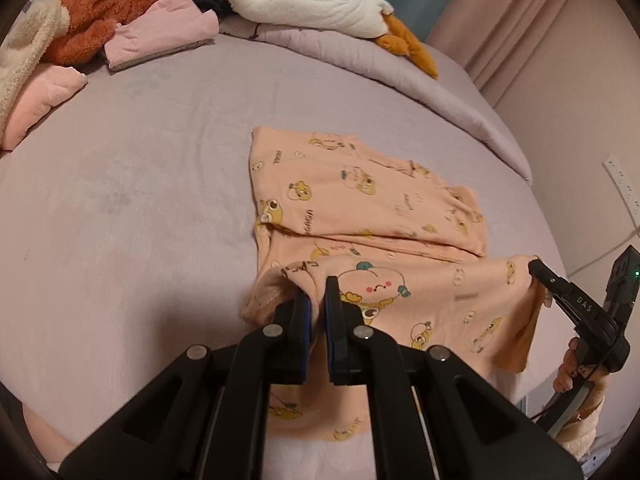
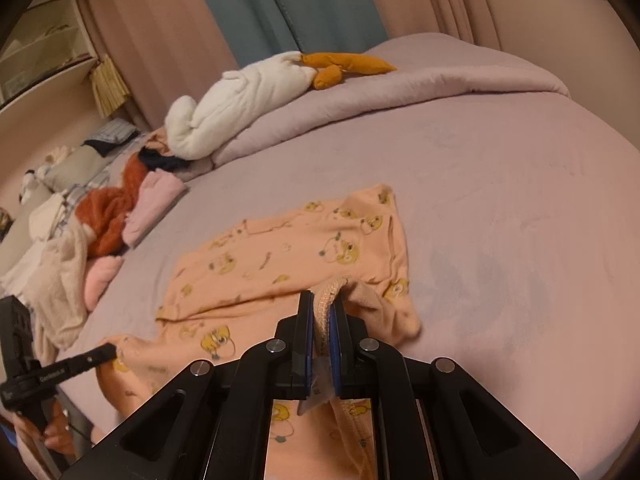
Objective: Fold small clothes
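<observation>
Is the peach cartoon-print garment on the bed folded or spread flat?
Partly folded: peach cartoon-print garment has one layer doubled over; left gripper and right gripper pinch its near edge.

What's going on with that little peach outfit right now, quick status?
Left gripper and right gripper both clamped on the peach garment's near edge. Near edge lifted, far part flat on the bed. Nothing in the way; clothes pile off to the side.

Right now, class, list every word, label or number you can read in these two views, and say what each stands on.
"DAS": on the right gripper.
"GAGA": printed on the peach garment, seen inverted.
Smaller prints on the garment: too small to read.
Lettering on the left gripper: blurred.
Tag between the right gripper's pads: unreadable.
</observation>
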{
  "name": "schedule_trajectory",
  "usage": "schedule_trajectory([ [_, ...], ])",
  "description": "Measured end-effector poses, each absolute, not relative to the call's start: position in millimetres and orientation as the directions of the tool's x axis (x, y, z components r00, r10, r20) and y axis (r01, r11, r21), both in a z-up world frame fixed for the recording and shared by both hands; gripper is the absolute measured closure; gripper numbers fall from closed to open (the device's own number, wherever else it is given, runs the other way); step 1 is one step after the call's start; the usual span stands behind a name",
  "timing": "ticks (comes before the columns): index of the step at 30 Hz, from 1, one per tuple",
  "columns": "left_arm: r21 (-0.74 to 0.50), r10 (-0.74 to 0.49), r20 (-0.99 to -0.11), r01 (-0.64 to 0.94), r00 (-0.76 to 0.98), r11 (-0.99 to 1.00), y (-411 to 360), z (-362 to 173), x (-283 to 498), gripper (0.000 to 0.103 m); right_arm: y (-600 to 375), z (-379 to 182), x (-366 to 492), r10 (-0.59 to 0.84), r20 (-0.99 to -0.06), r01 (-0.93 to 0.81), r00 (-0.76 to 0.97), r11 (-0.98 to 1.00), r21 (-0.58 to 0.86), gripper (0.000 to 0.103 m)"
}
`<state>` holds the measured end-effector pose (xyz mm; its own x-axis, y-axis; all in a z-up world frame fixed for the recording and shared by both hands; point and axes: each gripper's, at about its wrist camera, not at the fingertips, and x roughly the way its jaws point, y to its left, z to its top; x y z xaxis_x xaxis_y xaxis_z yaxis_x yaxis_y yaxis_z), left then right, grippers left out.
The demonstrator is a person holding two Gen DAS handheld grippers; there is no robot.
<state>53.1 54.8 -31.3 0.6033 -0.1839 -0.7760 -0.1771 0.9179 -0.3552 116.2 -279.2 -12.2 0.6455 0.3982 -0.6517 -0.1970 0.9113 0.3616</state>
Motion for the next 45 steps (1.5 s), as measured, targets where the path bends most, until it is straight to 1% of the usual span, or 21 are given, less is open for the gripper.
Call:
schedule_trajectory([
  [8, -0.287, -0.132, -0.838, -0.223, 0.530, 0.932, 54.2, -64.5, 87.4, 0.096, -273.1, -48.3, 149.0, 0.349, -0.733, -0.139, 0.584, 0.932, 0.333, 0.094],
  [12, -0.258, -0.115, -0.868, -0.240, 0.482, 0.936, 53.9, -86.4, 96.7, 0.094, -272.2, -66.7, 156.8, 0.329, -0.772, -0.117, 0.543, 0.941, 0.318, 0.094],
  [18, -0.243, -0.106, -0.874, -0.237, 0.474, 0.941, 54.7, -90.7, 98.7, 0.093, -275.0, -74.1, 153.3, 0.328, -0.777, -0.119, 0.537, 0.941, 0.316, 0.094],
  [27, -0.237, -0.106, -0.875, -0.227, 0.473, 0.945, 50.5, -85.0, 94.2, 0.092, -273.6, -66.4, 150.4, 0.288, -0.781, -0.104, 0.554, 0.955, 0.278, 0.094],
  [28, -0.239, -0.108, -0.875, -0.227, 0.473, 0.944, 50.4, -83.3, 91.9, 0.091, -274.0, -64.1, 149.1, 0.286, -0.781, -0.104, 0.555, 0.955, 0.276, 0.090],
  [29, -0.241, -0.110, -0.874, -0.225, 0.473, 0.944, 49.6, -81.9, 90.0, 0.088, -274.8, -62.2, 147.6, 0.284, -0.781, -0.105, 0.557, 0.956, 0.274, 0.083],
  [30, -0.245, -0.115, -0.872, -0.222, 0.475, 0.944, 48.9, -80.1, 88.0, 0.083, -275.8, -59.6, 145.1, 0.279, -0.780, -0.104, 0.561, 0.958, 0.268, 0.076],
  [31, -0.251, -0.122, -0.870, -0.218, 0.478, 0.943, 48.1, -77.7, 85.4, 0.078, -276.9, -57.2, 142.1, 0.274, -0.776, -0.104, 0.567, 0.959, 0.263, 0.061],
  [32, -0.259, -0.128, -0.866, -0.214, 0.484, 0.942, 47.7, -74.0, 81.1, 0.068, -276.5, -55.8, 140.1, 0.272, -0.772, -0.106, 0.574, 0.960, 0.259, 0.051],
  [33, -0.267, -0.134, -0.860, -0.210, 0.493, 0.941, 47.0, -71.2, 77.9, 0.057, -277.1, -53.3, 136.6, 0.271, -0.768, -0.110, 0.580, 0.960, 0.256, 0.049],
  [35, -0.281, -0.145, -0.846, -0.198, 0.512, 0.939, 46.0, -65.6, 68.3, 0.048, -279.3, -49.5, 128.5, 0.273, -0.766, -0.123, 0.582, 0.961, 0.249, 0.049],
  [36, -0.285, -0.150, -0.844, -0.194, 0.516, 0.939, 46.2, -64.1, 63.7, 0.046, -280.5, -49.0, 125.3, 0.274, -0.766, -0.126, 0.582, 0.961, 0.248, 0.049],
  [41, -0.318, -0.195, -0.855, -0.189, 0.481, 0.929, 49.9, -71.4, 43.6, 0.046, -287.6, -54.7, 107.7, 0.283, -0.782, -0.128, 0.555, 0.958, 0.255, 0.049],
  [45, -0.314, -0.192, -0.871, -0.210, 0.452, 0.926, 53.3, -79.0, 28.9, 0.046, -292.7, -65.5, 94.8, 0.301, -0.802, -0.111, 0.516, 0.952, 0.286, 0.049],
])
